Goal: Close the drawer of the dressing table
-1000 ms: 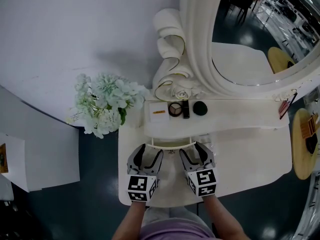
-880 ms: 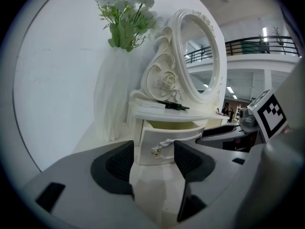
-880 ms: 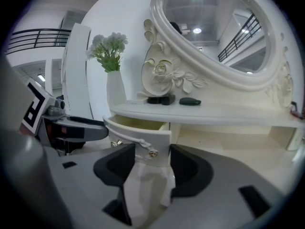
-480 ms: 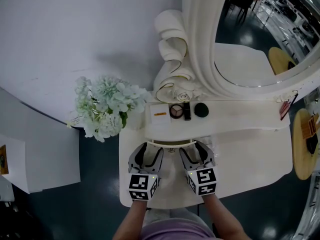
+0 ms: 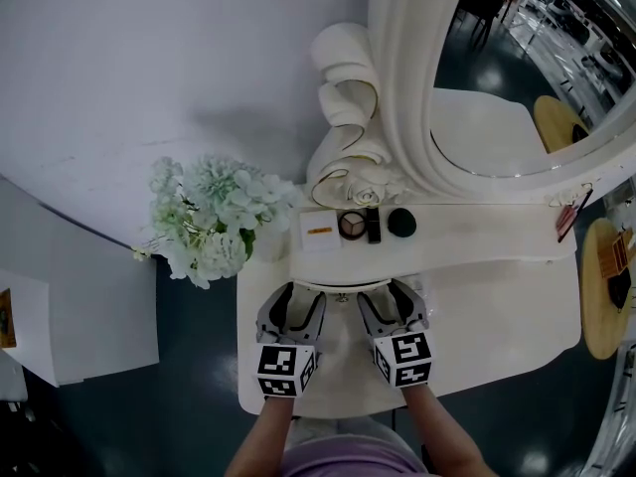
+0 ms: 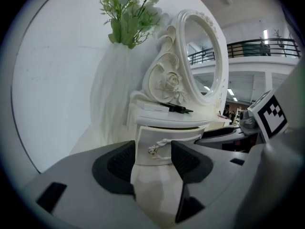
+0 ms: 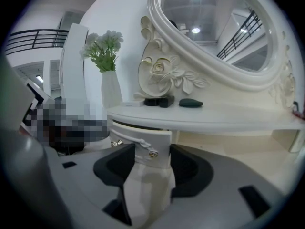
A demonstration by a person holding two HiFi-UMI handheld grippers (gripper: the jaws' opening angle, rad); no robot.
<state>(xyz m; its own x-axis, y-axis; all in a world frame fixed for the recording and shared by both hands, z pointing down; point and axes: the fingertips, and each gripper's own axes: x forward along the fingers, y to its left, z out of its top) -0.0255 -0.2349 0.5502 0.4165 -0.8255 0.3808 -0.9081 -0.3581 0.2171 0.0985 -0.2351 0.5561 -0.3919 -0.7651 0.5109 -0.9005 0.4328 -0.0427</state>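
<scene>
The dressing table's small white drawer (image 5: 341,287) sticks out a little from under the upper shelf, and a dark gap shows above its curved front (image 6: 164,137). My left gripper (image 5: 295,296) is at the drawer's left end and my right gripper (image 5: 388,296) at its right end. In the left gripper view the open jaws (image 6: 152,159) frame the front's left end and a handle knob (image 6: 152,150), with the pads clear of it. In the right gripper view the open jaws (image 7: 151,163) frame the right end (image 7: 143,144) and its knob (image 7: 152,152).
The shelf above the drawer carries a white box (image 5: 318,231), a round compact (image 5: 350,224) and a dark oval piece (image 5: 401,223). A vase of pale flowers (image 5: 214,222) stands at the left. The big oval mirror (image 5: 517,78) rises behind. The tabletop (image 5: 497,306) stretches right.
Both grippers have edged toward the table, and the drawer front now sits closer under the shelf edge. The head view has shifted slightly.
</scene>
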